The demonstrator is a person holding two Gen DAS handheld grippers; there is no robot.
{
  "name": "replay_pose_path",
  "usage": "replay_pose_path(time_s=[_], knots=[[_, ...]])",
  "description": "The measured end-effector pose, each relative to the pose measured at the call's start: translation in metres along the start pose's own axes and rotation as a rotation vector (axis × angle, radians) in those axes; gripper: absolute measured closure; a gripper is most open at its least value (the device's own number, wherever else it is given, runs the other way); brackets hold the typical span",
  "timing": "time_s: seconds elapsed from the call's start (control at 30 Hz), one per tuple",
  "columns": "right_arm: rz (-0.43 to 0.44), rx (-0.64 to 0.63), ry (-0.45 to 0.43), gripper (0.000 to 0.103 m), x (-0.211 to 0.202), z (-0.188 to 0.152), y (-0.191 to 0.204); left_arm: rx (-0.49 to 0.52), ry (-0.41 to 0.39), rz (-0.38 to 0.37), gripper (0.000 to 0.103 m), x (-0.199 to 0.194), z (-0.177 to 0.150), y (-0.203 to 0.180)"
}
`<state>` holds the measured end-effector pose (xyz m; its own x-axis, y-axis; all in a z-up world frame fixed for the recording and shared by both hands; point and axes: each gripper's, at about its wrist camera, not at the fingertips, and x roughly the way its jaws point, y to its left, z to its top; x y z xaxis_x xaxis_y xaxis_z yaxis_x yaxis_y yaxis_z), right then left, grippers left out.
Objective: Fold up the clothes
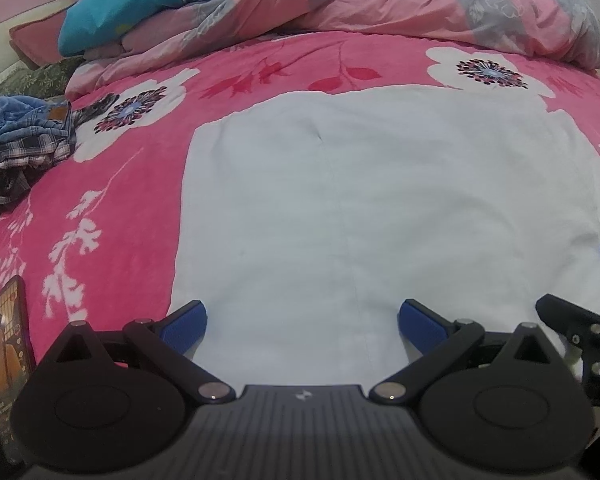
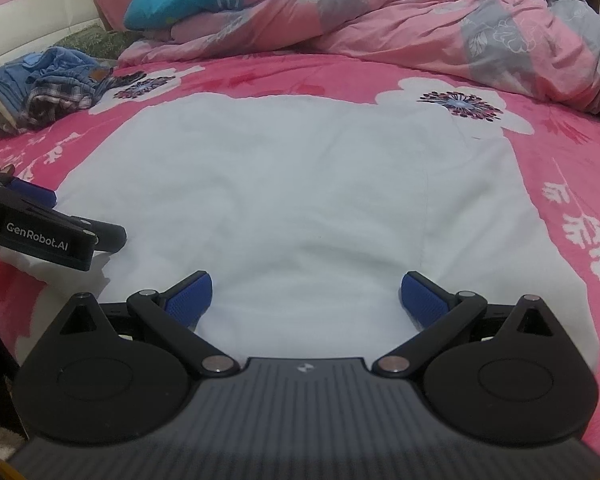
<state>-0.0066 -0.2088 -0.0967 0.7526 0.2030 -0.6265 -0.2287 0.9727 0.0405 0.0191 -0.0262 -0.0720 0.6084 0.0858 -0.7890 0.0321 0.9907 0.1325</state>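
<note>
The white garment (image 1: 360, 208) lies spread flat on the pink flowered bed cover (image 1: 112, 200), its near edge toward both tools. The left tool (image 1: 302, 326) points low and level along the cloth at that near edge, its blue pads (image 1: 184, 326) wide apart, gripping nothing. The right tool (image 2: 306, 300) sits just beside it in the same low pose, fingers likewise spread over the cloth. A crumpled pile of jeans and plaid clothing (image 1: 20, 148) lies well apart at the far left, and a phone (image 1: 6, 344) rests at the bed's near edge.
</note>
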Motion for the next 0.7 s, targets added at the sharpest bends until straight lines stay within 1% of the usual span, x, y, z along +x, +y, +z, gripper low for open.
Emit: replay_pose_path(time_s=[0.13,0.27,0.33,0.4,0.57,0.7], knots=[[0.003,-0.016,0.002,0.001,-0.001,0.001,0.000,-0.008,-0.004,-0.003,0.000,-0.001,-0.001,0.001],[-0.032,-0.047,-0.022,0.001,-0.011,0.010,0.006,-0.014,-0.018,-0.018,0.000,0.000,-0.004,0.004],[-0.030,-0.067,-0.086,0.001,-0.020,0.015,0.010,-0.019,-0.024,-0.028,0.000,0.000,-0.006,0.006],[-0.032,-0.079,-0.123,0.001,-0.021,0.021,0.012,-0.023,-0.029,-0.036,0.000,0.000,-0.007,0.007],[-0.024,-0.046,-0.129,0.001,-0.003,0.042,0.014,-0.024,-0.045,-0.056,0.000,0.000,-0.010,0.010],[-0.008,-0.035,-0.132,0.001,0.022,0.054,0.011,-0.019,-0.081,-0.090,0.000,-0.004,-0.016,0.015]])
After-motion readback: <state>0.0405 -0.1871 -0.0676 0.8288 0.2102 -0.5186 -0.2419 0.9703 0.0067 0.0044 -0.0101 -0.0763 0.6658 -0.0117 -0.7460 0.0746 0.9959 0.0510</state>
